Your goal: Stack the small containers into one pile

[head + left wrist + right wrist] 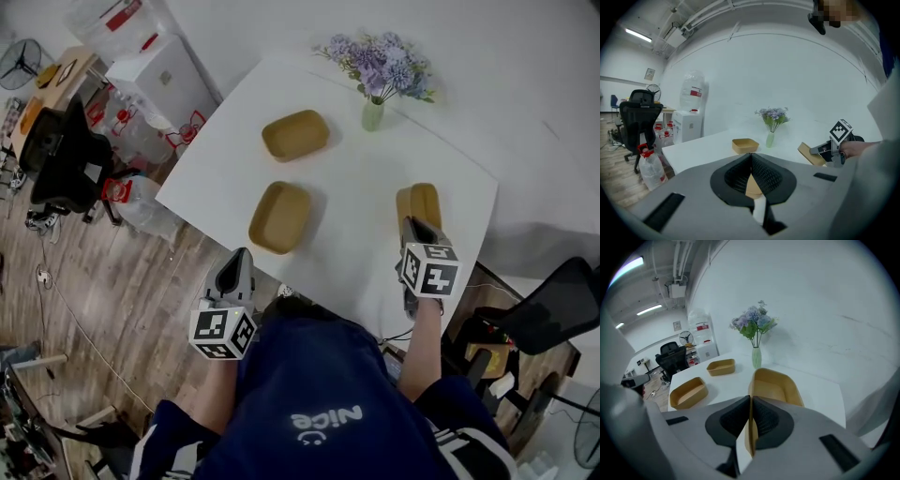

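Observation:
Three tan containers are on or over the white table [375, 253]. One [295, 134] sits at the back and one [279, 217] near the front edge. My right gripper [417, 225] is shut on the side wall of the third container [419, 202] and holds it tilted above the table's right part. In the right gripper view that wall [751, 427] runs between the pads of the right gripper [750, 401], and the other two [721, 366] [687, 392] lie to the left. My left gripper [236, 258] hangs at the front edge, shut with nothing in it [751, 157].
A small green vase with purple flowers [373, 114] stands at the table's back. Left of the table are a black office chair [66, 155], a white water dispenser [164, 75] and a water jug [141, 202]. Another black chair [553, 309] stands at the right.

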